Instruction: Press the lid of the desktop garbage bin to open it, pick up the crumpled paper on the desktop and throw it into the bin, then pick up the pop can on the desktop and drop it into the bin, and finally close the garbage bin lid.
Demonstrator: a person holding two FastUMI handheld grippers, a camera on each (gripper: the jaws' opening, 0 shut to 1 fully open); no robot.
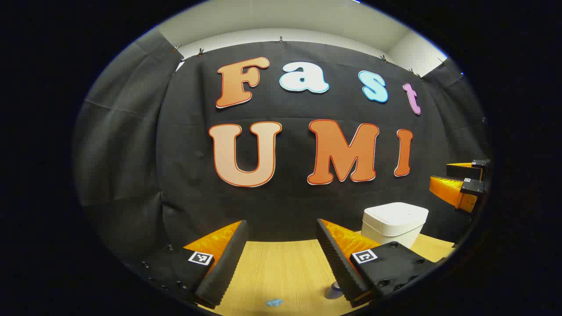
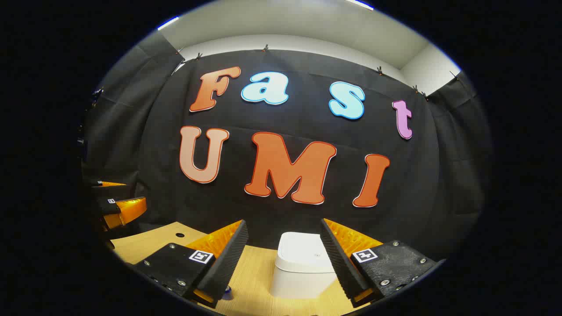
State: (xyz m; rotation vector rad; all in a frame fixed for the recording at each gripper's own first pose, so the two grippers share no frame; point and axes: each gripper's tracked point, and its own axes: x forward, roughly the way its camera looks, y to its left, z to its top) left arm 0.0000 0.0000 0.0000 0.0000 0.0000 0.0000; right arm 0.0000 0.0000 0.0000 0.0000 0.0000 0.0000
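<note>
In the left gripper view, the left gripper (image 1: pixel 281 259) is held spread and empty; the bin (image 1: pixel 394 224), lid down, is seen ahead to its right.

In the right gripper view, the right gripper (image 2: pixel 281 259) is spread, the bin (image 2: pixel 303 263) straight ahead between its fingers. Nothing is judged done yet; pressing the lid comes first.

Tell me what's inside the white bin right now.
Its contents cannot be seen: the bin sits on the wooden table with its lid shut, covering the inside. The right gripper hovers open before it.
</note>
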